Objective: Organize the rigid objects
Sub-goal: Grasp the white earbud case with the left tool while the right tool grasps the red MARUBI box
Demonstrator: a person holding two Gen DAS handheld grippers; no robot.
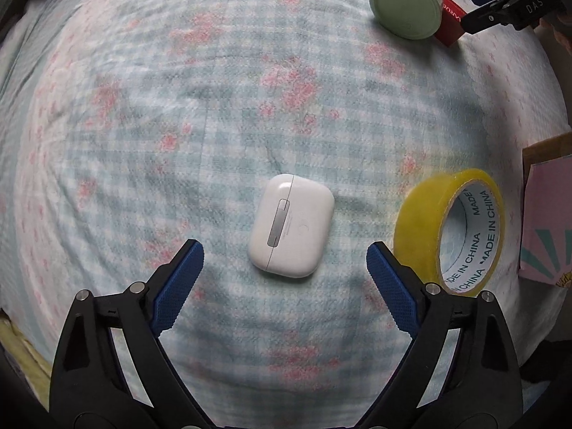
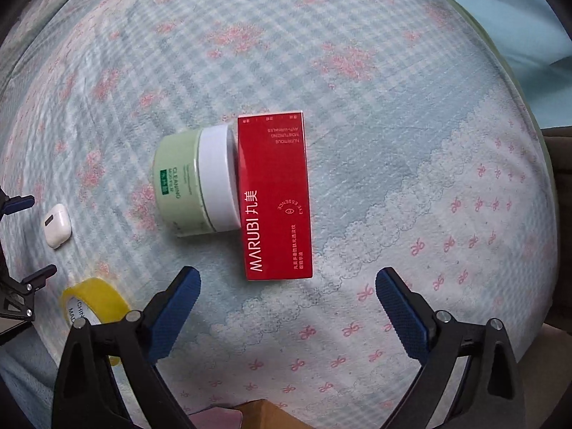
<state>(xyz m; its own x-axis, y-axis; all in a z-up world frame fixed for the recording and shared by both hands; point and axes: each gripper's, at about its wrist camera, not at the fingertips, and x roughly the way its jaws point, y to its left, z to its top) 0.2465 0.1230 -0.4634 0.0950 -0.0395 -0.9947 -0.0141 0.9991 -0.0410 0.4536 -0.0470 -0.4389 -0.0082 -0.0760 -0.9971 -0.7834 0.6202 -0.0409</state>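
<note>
My left gripper (image 1: 285, 252) hangs spread wide over the checked floral bedsheet (image 1: 143, 125), nothing between its blue pads (image 1: 178, 282). The white earbud case (image 1: 292, 226) lies flat on the sheet at 12 o'clock just beyond the fingertips, hinge side up. A yellow tape roll (image 1: 449, 230) stands on edge at 3 o'clock, close beside the right-hand pad. My right gripper (image 2: 287, 279) is likewise spread and empty — the red MARUBI box (image 2: 274, 196) lies flat at 12 o'clock, near the tips. A green cream jar (image 2: 196, 181) lies on its side at 10 o'clock, its white base against the box. A pink-printed cardboard box (image 1: 547, 214) sits at the left view's 3 o'clock edge.
</note>
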